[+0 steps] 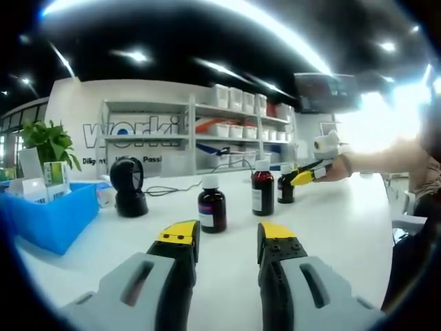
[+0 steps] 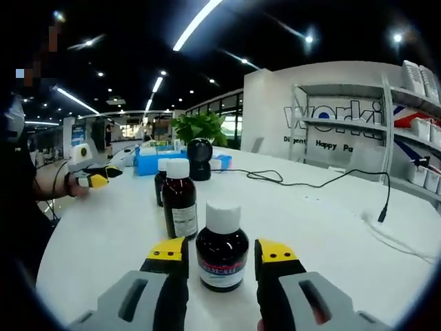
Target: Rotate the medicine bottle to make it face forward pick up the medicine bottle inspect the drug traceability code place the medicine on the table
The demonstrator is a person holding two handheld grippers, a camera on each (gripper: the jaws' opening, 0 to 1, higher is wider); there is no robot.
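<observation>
white table (image 2: 324,227) bearing three dark bottles: right gripper (image 2: 220,256) spread around nearest bottle (image 2: 222,247), not pinching; left gripper (image 1: 228,237) spread, empty, over table.

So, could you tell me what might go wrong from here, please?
1. The right gripper has its fingers open around the nearest bottle; an off-centre squeeze could tip it.
2. A taller bottle stands close behind, so pushing forward might knock it.
3. The label may face sideways, hiding the code.
</observation>
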